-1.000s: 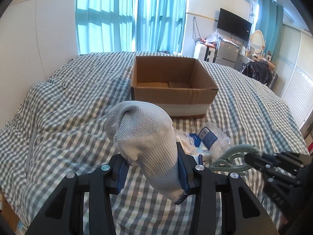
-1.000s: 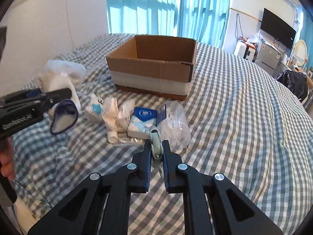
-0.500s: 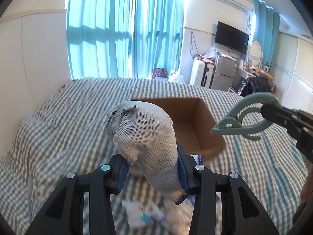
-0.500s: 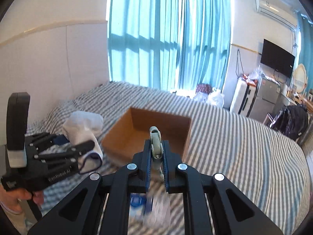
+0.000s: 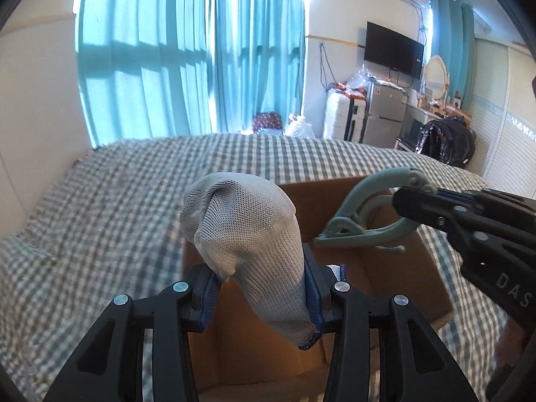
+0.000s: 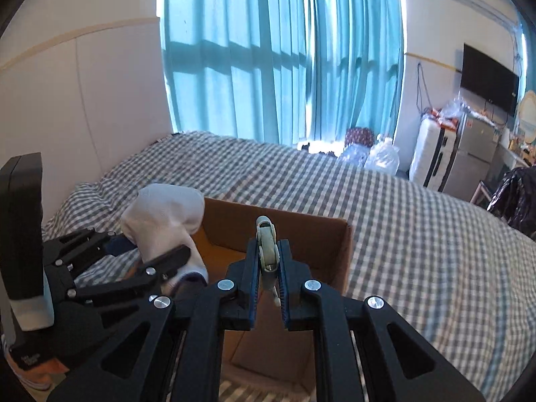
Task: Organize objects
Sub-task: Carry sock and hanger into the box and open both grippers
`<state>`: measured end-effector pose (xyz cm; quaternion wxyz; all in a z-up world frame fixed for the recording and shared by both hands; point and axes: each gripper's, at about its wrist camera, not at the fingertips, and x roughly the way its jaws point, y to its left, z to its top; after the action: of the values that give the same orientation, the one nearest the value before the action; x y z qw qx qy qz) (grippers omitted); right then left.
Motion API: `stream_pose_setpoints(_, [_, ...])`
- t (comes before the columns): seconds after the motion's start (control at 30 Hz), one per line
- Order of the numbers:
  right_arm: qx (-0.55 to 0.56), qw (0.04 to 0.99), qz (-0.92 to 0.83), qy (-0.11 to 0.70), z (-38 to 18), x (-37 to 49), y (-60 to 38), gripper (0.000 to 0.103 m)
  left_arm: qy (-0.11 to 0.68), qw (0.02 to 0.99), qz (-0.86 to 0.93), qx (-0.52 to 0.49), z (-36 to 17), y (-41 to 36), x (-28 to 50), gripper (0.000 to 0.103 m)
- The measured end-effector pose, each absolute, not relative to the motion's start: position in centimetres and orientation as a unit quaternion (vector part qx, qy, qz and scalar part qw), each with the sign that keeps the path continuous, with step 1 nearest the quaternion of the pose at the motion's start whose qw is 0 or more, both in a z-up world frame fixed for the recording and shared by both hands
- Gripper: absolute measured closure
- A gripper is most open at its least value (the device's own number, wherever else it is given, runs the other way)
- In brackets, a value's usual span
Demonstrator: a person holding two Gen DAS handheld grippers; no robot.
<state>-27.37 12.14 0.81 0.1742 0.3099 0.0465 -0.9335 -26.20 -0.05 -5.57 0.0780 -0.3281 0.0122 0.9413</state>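
My left gripper (image 5: pixel 259 288) is shut on a grey mesh sock (image 5: pixel 248 234) with a blue cuff and holds it above the open cardboard box (image 5: pixel 432 288). My right gripper (image 6: pixel 268 268) is shut on a grey-green plastic clip (image 6: pixel 267 251), also over the box (image 6: pixel 335 234). In the left wrist view the clip (image 5: pixel 365 221) hangs from the right gripper (image 5: pixel 402 201) just right of the sock. In the right wrist view the sock (image 6: pixel 167 214) and left gripper (image 6: pixel 157 261) are at the left of the box.
The box sits on a bed with a grey checked cover (image 6: pixel 418 227). Teal curtains (image 6: pixel 268 60) hang behind the bed. A white wall panel (image 6: pixel 83 100) borders the left. A suitcase (image 6: pixel 432 154), a fridge and a TV stand at the right.
Both grippers have moved forward and now hang over the box. The small packets on the bed have dropped out of view. Both grips are unchanged.
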Motion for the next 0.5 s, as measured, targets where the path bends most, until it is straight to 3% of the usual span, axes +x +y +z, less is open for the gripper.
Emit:
stream_pose_setpoints(0.2, [0.329, 0.18, -0.926, 0.045, -1.8, -28.1, 11.8, 0.093, 0.027, 0.082, 0.932, -0.352, -7.8, 0.1, -26.7, 0.055])
stream_pose_setpoints(0.4, [0.314, 0.175, -0.933, 0.032, 0.1, -26.6, 12.9, 0.091, 0.014, 0.064, 0.937, -0.344, -6.7, -0.2, -24.9, 0.039])
stream_pose_setpoints(0.47, [0.306, 0.174, -0.936, 0.027, 1.3, -25.6, 13.2, 0.084, 0.014, 0.054, 0.941, -0.333, -5.6, -0.4, -23.9, 0.022])
stream_pose_setpoints(0.5, [0.298, 0.171, -0.939, 0.025, 2.4, -25.0, 13.4, 0.073, 0.013, 0.049, 0.943, -0.329, -5.0, -0.5, -23.5, 0.019])
